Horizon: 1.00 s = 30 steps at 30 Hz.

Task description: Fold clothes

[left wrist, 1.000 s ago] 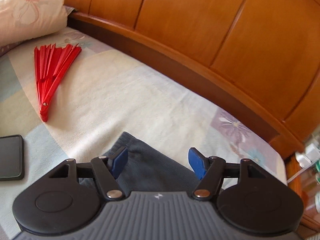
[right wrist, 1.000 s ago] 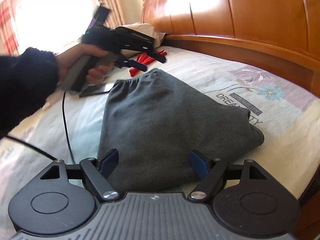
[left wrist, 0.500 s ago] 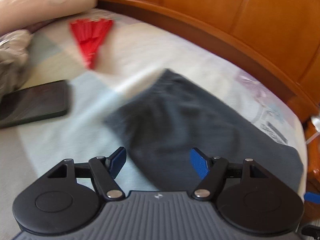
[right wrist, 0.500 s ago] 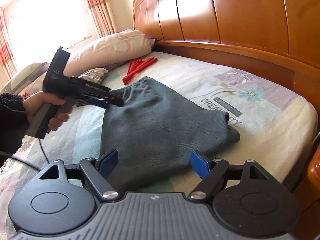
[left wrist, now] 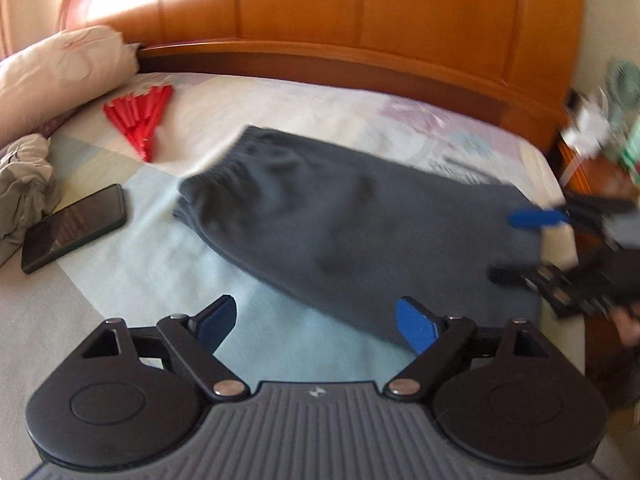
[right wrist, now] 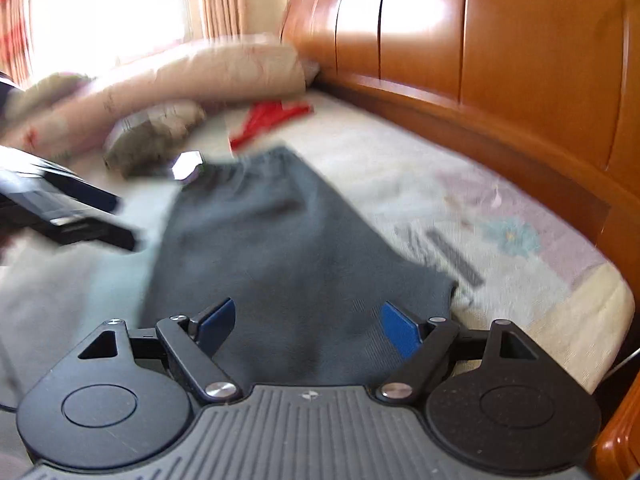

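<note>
Both views were smeared by motion, so fine detail in the bedding print and the clutter on the wooden stand at the far right of the left wrist view could not be made out. The right gripper (left wrist: 536, 240) showed there only as a blurred dark shape with one blue pad, its lower part cut off by the frame edge; in the right wrist view the left gripper (right wrist: 120, 220) was likewise a dark streak entering from the left edge. The folded grey garment (left wrist: 352, 236) lay flat on the bed (left wrist: 100, 300), below the wooden headboard (left wrist: 360, 20), its long axis running diagonally from the gathered waistband near the red fan (left wrist: 140, 120) down toward the bed's near right corner. Its far right end was hidden behind the right gripper. A dark phone (left wrist: 74, 226) lay left of the garment, well apart from it, beside a crumpled beige cloth (left wrist: 28, 184) cut by the frame edge, with a pillow (left wrist: 60, 68) against the headboard. The left tongs (left wrist: 316, 320) were spreading wider above the garment's near edge, gripping nothing; the right tongs (right wrist: 306, 326) stood apart over the cloth, also gripping nothing
</note>
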Motion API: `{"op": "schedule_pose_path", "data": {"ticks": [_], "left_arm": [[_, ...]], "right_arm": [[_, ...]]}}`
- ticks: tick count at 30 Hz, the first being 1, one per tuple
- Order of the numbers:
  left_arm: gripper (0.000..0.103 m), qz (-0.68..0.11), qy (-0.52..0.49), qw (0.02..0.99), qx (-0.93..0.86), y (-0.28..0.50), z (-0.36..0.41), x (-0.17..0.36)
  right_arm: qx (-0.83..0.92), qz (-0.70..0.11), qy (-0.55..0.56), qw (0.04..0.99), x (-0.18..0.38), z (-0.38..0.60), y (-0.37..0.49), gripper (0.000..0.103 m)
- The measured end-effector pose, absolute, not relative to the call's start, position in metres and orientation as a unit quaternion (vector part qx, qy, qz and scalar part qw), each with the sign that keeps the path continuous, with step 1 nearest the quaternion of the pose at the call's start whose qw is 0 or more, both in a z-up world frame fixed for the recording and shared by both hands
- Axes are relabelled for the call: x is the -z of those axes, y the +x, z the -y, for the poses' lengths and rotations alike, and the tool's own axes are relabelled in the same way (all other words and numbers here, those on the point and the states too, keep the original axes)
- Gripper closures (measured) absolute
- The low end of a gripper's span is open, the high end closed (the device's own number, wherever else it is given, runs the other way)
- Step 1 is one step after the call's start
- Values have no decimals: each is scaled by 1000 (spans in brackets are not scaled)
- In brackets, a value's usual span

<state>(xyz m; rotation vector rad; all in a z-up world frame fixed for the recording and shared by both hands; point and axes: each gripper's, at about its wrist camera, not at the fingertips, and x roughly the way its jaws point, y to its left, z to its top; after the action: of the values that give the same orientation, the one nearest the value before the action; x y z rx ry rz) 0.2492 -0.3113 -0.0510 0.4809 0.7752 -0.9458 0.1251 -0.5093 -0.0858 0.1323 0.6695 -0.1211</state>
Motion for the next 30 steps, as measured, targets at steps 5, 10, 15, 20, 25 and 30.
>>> {"op": "schedule_pose_path", "data": {"ticks": [5,10,15,20,25,30], "left_arm": [[10,-319,288,805,408,204,292,57],[10,-319,273,819,392,184,271,48],[8,-350,210,836,367,174,243,48],[8,-380,165,848,332,159,224,55],[8,-387,135,855,318,147,207,57],[8,-383,105,863,311,146,191,57]], "right_arm": [[41,-325,40,944,72,500,123,17],[21,-325,10,945,66,483,122,17],[34,-356,-34,933,80,466,107,17],[30,-350,-50,935,71,449,100,13],[34,-367,-81,926,82,432,105,13],[35,-358,-76,930,64,422,95,12]]}}
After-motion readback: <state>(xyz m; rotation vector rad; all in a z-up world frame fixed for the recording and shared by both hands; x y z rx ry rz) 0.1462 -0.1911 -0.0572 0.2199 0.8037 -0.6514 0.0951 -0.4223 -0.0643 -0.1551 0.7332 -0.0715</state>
